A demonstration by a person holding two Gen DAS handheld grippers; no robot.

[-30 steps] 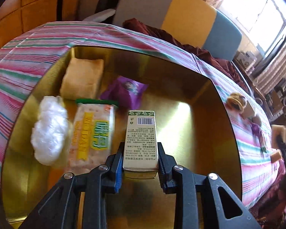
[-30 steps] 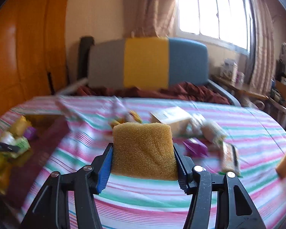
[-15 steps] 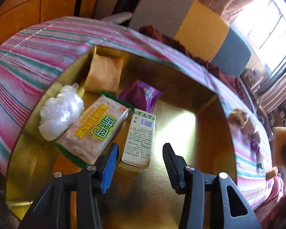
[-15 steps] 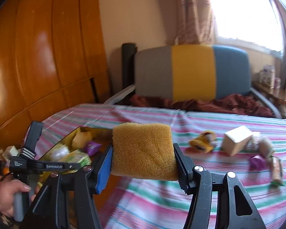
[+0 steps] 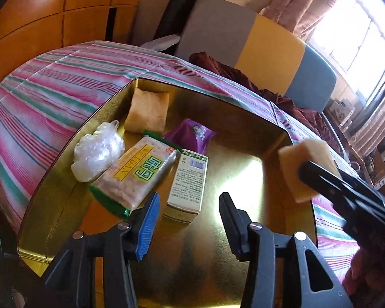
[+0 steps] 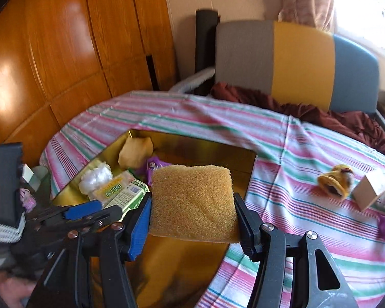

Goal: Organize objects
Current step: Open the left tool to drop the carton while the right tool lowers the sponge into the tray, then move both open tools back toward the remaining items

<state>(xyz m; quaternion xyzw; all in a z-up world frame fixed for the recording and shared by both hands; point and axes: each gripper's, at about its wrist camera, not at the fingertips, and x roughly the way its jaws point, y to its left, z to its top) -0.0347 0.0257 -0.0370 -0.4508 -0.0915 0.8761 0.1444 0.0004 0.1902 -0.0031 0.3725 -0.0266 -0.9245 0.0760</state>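
Because the gold tray (image 5: 274, 133) is where everything gathers, my right gripper (image 6: 192, 222) grips the sponge (image 6: 192, 202) above its open side, while my left gripper (image 5: 186, 222) hangs spread and empty just behind the small box (image 5: 188, 182) lying flat inside

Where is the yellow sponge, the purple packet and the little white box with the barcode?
yellow sponge (image 6: 192, 202), right wrist view, middle of its front face.
purple packet (image 5: 190, 136), left wrist view, middle of the wrapper.
white box (image 5: 188, 182), left wrist view, printed top face below the barcode.
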